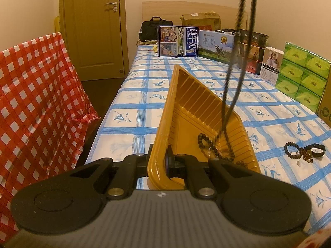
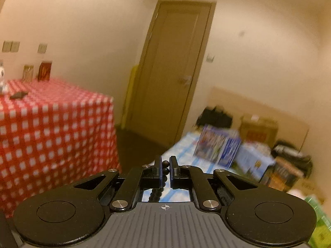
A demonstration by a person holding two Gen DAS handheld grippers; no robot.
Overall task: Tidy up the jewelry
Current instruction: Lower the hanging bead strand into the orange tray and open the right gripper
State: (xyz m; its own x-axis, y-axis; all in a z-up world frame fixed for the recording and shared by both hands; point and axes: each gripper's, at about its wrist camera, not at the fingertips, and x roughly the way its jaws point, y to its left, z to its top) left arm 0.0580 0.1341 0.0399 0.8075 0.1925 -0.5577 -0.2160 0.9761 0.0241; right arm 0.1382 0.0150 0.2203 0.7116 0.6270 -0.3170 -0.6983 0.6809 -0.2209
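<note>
My left gripper (image 1: 160, 161) is shut on the near rim of a yellow ribbed tray (image 1: 187, 111), which is tilted up on the bed. A long dark bead necklace (image 1: 232, 68) hangs from above, its lower end in the tray beside a beaded bracelet (image 1: 204, 139). More bracelets (image 1: 303, 150) lie on the blue checked bedsheet right of the tray. In the right wrist view my right gripper (image 2: 165, 168) is shut on the bead necklace (image 2: 165, 170), held high, with beads hanging below the fingers.
Milk cartons (image 1: 179, 41), boxes and green tissue packs (image 1: 301, 74) line the far and right side of the bed. A red checked table (image 1: 35, 103) stands to the left, a door (image 1: 97, 29) behind it. A dark floor gap lies between table and bed.
</note>
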